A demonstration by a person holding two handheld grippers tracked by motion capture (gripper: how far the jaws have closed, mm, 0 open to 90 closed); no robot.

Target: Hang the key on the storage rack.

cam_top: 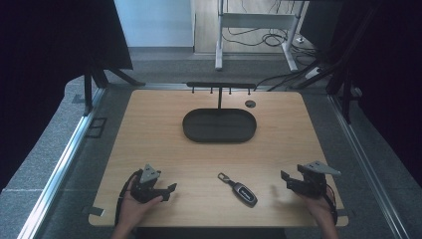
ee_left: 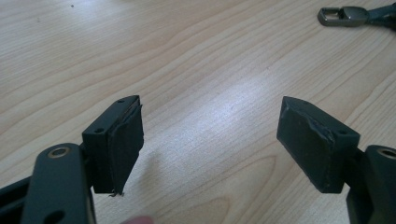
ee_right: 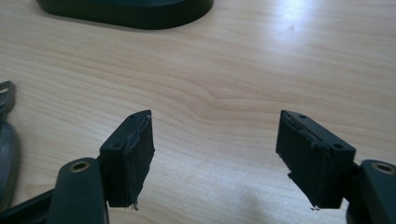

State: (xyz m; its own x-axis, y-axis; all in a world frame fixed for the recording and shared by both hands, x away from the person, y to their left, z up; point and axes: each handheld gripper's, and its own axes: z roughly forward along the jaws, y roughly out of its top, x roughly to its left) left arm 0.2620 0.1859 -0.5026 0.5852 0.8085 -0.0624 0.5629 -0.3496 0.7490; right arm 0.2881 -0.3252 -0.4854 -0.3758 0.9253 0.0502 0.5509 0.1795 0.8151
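Key fob [cam_top: 243, 191] lies flat on the table [cam_top: 149, 129] at the lower middle of the high view, between the wide, empty left tongs [cam_top: 172, 187] and right tongs [cam_top: 284, 176]; it looks small, hard, light and slippery, best pinched across its dark body.

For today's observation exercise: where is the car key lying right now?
In the high view the car key lies flat near the table's front edge, between the left tongs and right tongs.
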